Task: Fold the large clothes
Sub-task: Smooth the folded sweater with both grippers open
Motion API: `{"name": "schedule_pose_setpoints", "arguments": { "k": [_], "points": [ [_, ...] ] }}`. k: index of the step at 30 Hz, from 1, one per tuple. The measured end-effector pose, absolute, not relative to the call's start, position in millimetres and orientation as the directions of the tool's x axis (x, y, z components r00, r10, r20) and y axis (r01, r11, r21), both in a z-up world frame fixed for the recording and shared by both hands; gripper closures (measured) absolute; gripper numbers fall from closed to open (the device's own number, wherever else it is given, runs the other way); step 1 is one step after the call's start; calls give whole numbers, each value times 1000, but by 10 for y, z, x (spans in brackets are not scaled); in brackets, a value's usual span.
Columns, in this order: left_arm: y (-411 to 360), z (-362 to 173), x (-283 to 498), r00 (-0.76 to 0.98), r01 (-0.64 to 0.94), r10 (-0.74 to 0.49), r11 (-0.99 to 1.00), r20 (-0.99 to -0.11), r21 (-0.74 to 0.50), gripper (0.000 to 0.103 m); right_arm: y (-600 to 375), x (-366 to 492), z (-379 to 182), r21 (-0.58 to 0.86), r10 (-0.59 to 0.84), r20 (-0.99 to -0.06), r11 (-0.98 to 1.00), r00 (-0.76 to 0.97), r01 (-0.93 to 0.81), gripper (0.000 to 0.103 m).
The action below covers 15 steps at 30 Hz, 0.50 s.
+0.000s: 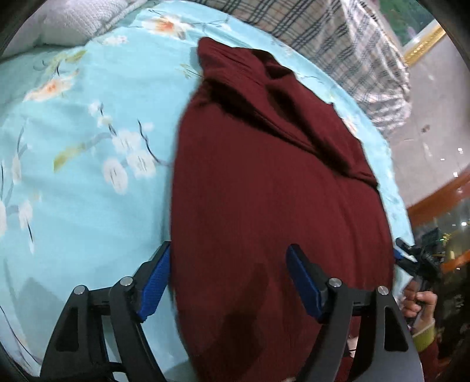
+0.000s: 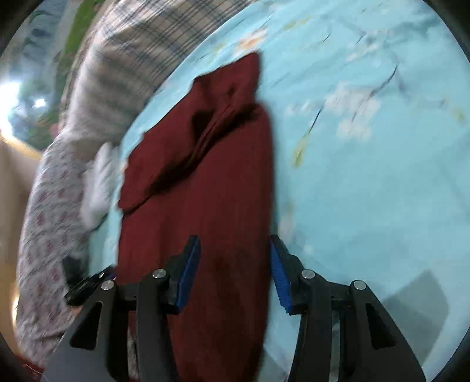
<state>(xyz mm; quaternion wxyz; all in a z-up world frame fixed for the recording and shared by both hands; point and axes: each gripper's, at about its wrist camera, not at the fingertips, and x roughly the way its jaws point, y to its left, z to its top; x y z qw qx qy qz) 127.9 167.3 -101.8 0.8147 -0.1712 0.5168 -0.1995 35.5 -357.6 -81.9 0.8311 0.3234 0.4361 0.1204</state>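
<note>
A dark red garment lies folded into a long strip on the light blue floral bed sheet, with a creased flap at its far end. My left gripper hovers over the near end, jaws open. Its left pad stands at the garment's left edge and its right pad over the cloth. In the right wrist view the same garment runs away from me. My right gripper is open above it, with its right pad at the garment's right edge. Neither gripper pinches any cloth.
A plaid blanket lies along the bed's far side, and a white textured pillow sits at the far left. A hand holds the other gripper's black handle at the right. Patterned white-and-red cloth hangs beside the bed.
</note>
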Motion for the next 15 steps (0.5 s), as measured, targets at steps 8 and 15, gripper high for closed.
{"name": "schedule_pose_setpoints", "arguments": {
  "k": [8,15],
  "points": [
    [1669,-1067,743,347,195,-609,791,-713,-580,30,-3349,-296,-950,704,617,-569,707,544,-65,56],
    [1668,-1107,655,346,203,-580,813,-737,-545,91,-3256,-376,-1119,728,638,-560,684,530,-54,92]
  ]
}}
